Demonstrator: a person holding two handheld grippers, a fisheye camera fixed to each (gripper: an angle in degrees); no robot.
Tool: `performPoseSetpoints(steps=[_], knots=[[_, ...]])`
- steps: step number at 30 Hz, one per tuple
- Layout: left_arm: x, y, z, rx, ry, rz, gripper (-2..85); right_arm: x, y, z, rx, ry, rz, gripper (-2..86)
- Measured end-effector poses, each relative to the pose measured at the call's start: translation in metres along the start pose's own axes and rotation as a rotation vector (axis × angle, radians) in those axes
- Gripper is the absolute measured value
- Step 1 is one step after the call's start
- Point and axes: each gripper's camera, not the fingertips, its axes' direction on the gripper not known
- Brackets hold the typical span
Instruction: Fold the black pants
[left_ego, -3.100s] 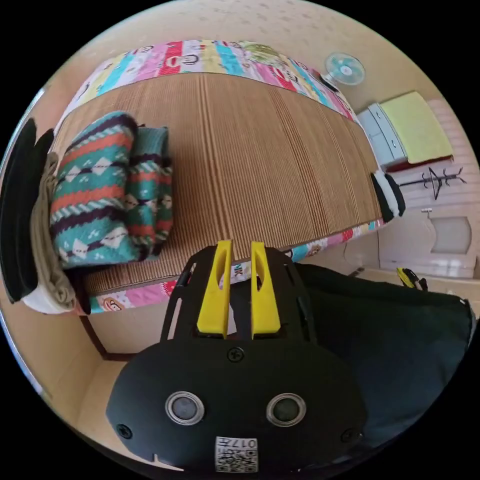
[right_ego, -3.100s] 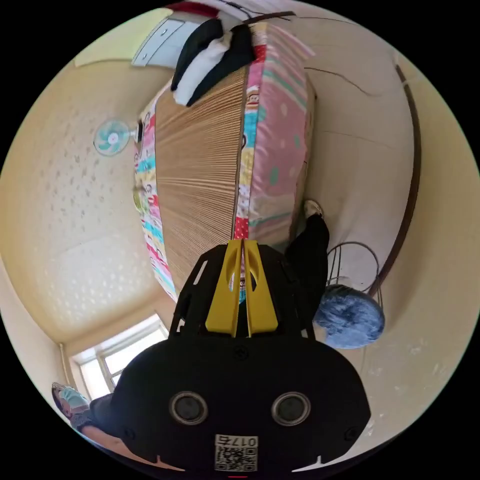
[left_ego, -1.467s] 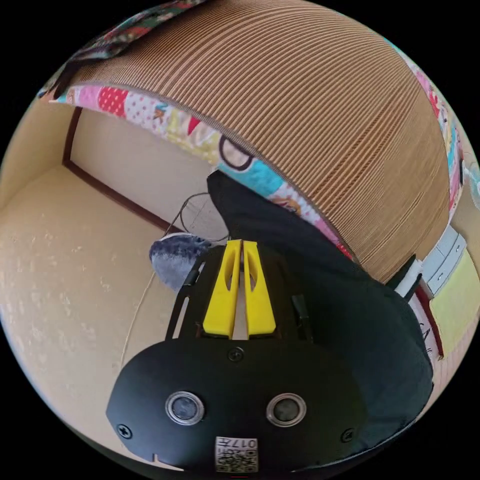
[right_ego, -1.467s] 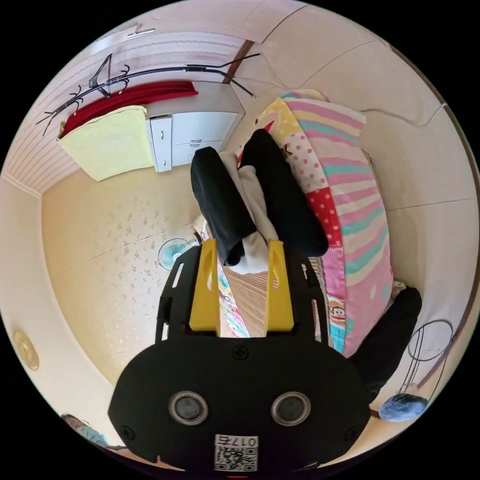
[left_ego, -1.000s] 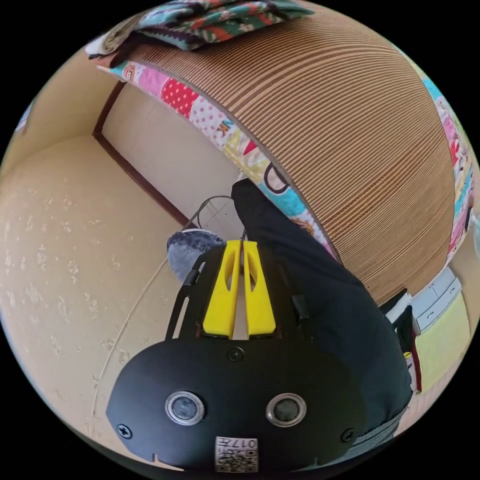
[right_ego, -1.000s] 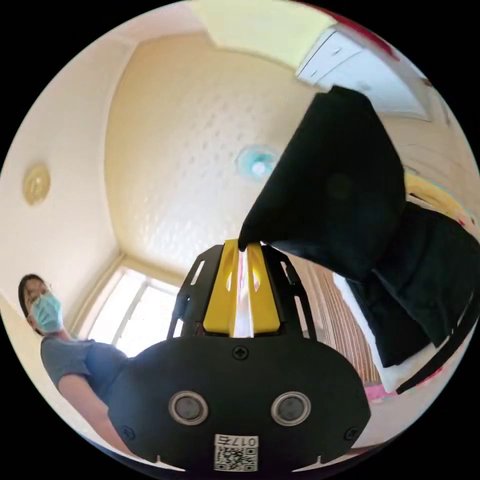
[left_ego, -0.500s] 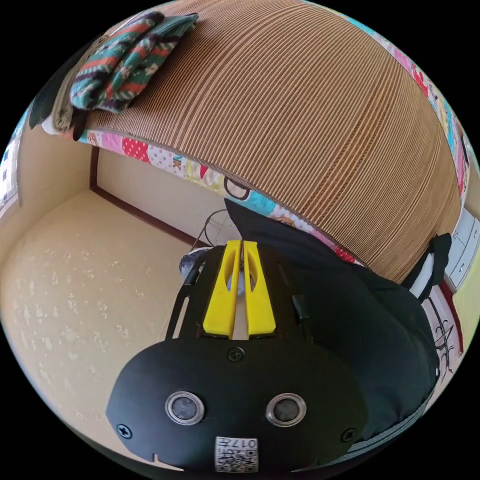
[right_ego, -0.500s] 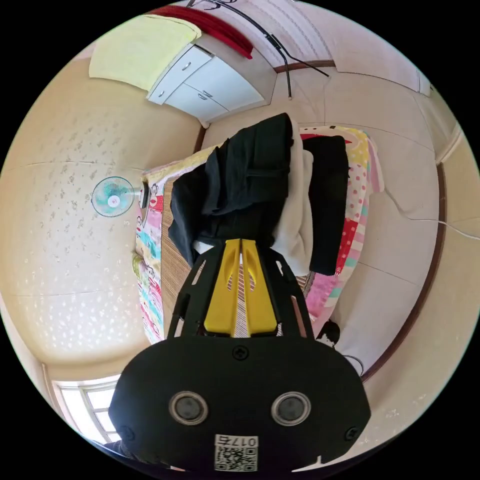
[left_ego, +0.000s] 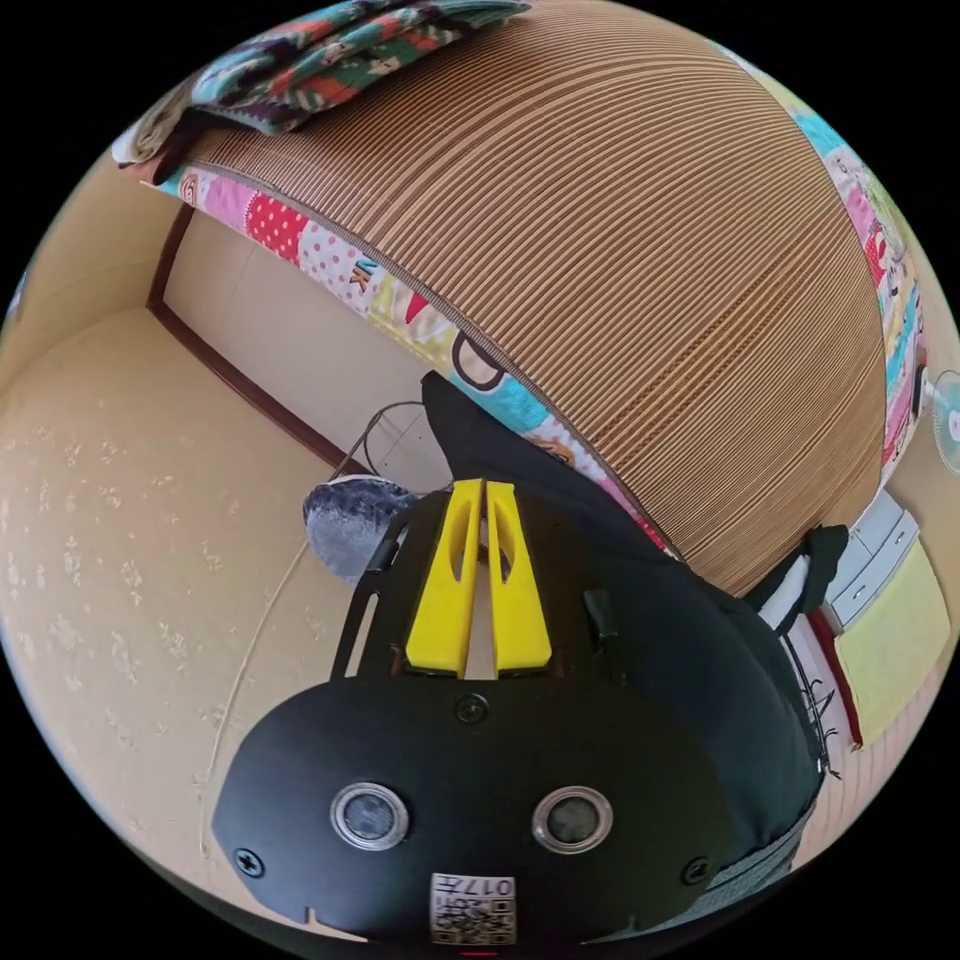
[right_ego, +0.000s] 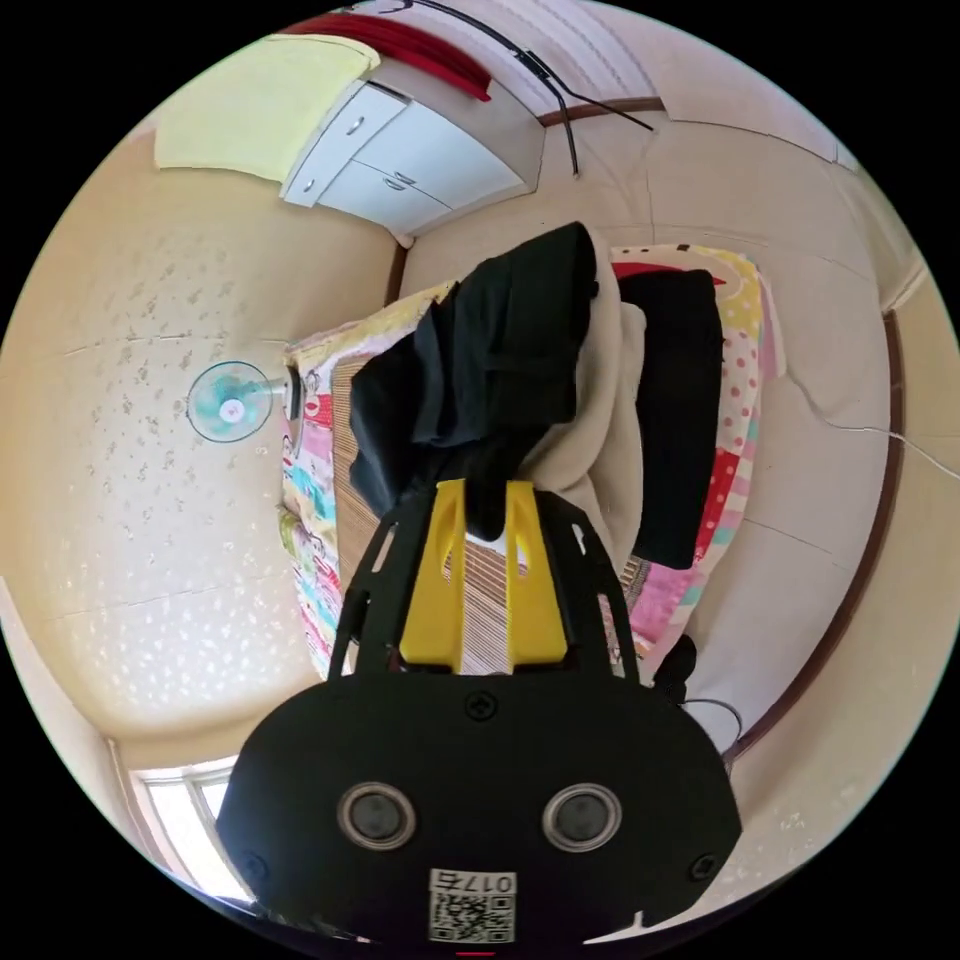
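On the far end of the bed's woven mat, the black pants lie piled on a cream cloth. The right gripper is partly open around a dangling bit of them, though I cannot tell if it pinches. The left gripper is closed on nothing.

A brown ribbed mat covered the bed, with a patchwork sheet hanging over its edge. A folded patterned knit lay at one end of the mat. A cream garment was piled at the other end. A small fan stood against the wall beside the bed. White drawers stood under a yellow cloth.
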Motion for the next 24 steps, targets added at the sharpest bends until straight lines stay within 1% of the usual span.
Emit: performPoseSetpoints(steps=[2,3,5,7,9,11,12,14,15,17,18,19,20,21,23,24], knots=[[0.006,-0.002,0.004,0.010,-0.001,0.031,-0.5,-0.002,0.016,-0.013,0.047,-0.122,-0.029,4.5],[0.009,-0.002,0.009,0.010,-0.011,0.046,-0.4,-0.002,0.020,-0.017,0.060,-0.151,-0.040,4.2],[0.013,-0.003,0.019,-0.001,-0.029,0.063,-0.4,-0.007,0.035,-0.026,0.085,-0.310,-0.110,3.4],[0.014,-0.002,0.034,-0.017,-0.042,0.077,-0.4,-0.015,0.048,-0.029,0.091,-0.422,-0.165,3.0],[0.011,0.000,0.047,-0.030,-0.027,0.074,-0.5,-0.031,0.064,-0.028,0.074,-0.466,-0.263,2.8],[0.006,0.004,0.058,-0.034,0.015,0.064,-0.5,-0.052,0.089,-0.024,0.035,-0.499,-0.405,2.6],[0.001,0.007,0.063,-0.027,0.044,0.055,-0.5,-0.056,0.096,-0.023,0.023,-0.518,-0.442,2.5],[-0.009,0.012,0.067,0.000,0.089,0.041,-0.5,-0.072,0.125,-0.025,-0.009,-0.640,-0.585,2.5],[-0.017,0.016,0.069,0.026,0.127,0.032,-0.5,-0.075,0.132,-0.027,-0.011,-0.689,-0.616,2.4],[-0.029,0.021,0.067,0.079,0.206,0.021,-0.4,-0.091,0.162,-0.040,-0.043,-0.876,-0.760,2.4],[-0.036,0.026,0.062,0.132,0.271,0.020,-0.3,-0.098,0.172,-0.044,-0.058,-0.905,-0.819,2.4],[-0.039,0.031,0.055,0.196,0.347,0.040,0.0,-0.114,0.195,-0.054,-0.083,-0.955,-0.940,2.3],[-0.039,0.034,0.051,0.227,0.382,0.059,0.5,-0.129,0.219,-0.066,-0.112,-1.026,-1.058,2.3],[-0.036,0.040,0.041,0.288,0.446,0.117,1.5,-0.135,0.230,-0.071,-0.128,-1.073,-1.112,2.3],[-0.024,0.050,0.024,0.360,0.509,0.226,4.5,-0.155,0.274,-0.093,-0.173,-1.293,-1.279,2.3],[-0.012,0.058,0.012,0.400,0.535,0.303,5.7,-0.158,0.282,-0.097,-0.176,-1.349,-1.287,2.3]])
